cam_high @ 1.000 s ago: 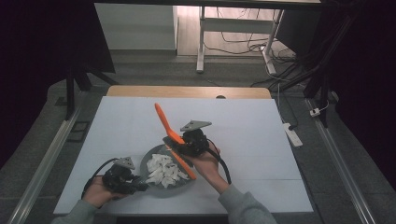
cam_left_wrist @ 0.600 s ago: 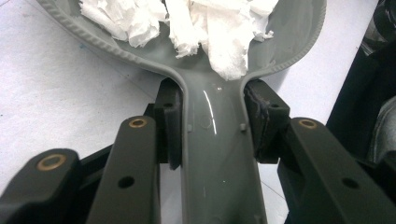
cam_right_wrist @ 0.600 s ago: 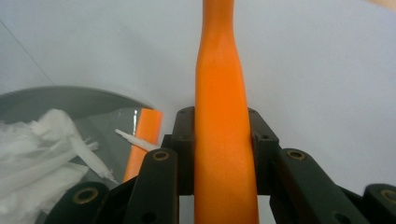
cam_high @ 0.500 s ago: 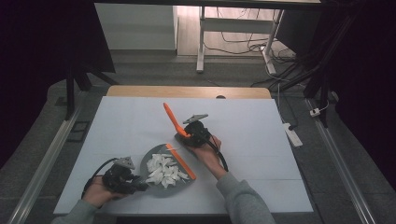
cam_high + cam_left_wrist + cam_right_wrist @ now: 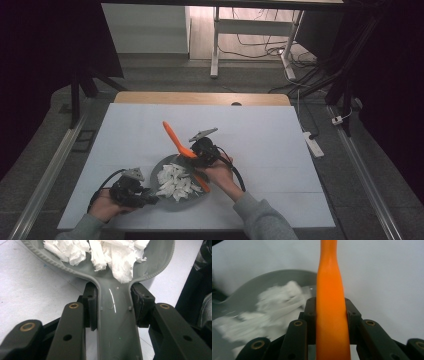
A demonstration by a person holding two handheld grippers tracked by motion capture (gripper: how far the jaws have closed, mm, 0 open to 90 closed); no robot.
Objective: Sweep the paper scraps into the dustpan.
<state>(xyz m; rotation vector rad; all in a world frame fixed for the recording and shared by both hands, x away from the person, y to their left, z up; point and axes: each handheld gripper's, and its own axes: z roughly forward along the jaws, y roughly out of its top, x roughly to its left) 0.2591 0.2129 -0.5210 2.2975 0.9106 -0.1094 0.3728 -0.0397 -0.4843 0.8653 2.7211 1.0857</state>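
A grey dustpan (image 5: 172,204) lies on the white table near the front edge, with torn white paper scraps (image 5: 175,181) piled in it. My left gripper (image 5: 134,192) is shut on the pan's handle (image 5: 115,322); its pads press both sides of the handle's neck (image 5: 113,302). My right gripper (image 5: 202,150) is shut on a long orange tool (image 5: 330,302), gripped about mid-length. The tool's handle (image 5: 172,135) slants up and to the left, and its lower end (image 5: 202,182) lies along the pan's right edge. The scraps (image 5: 269,312) look blurred in the right gripper view.
The white table top (image 5: 260,140) stretches wide behind and to the right of the pan, with a wooden strip (image 5: 200,98) along its far edge. A power strip (image 5: 312,142) lies on the floor off the right edge.
My right gripper, with the orange tool in it, went up and back, then came down and left again toward the pan. The left gripper and dustpan stayed put.
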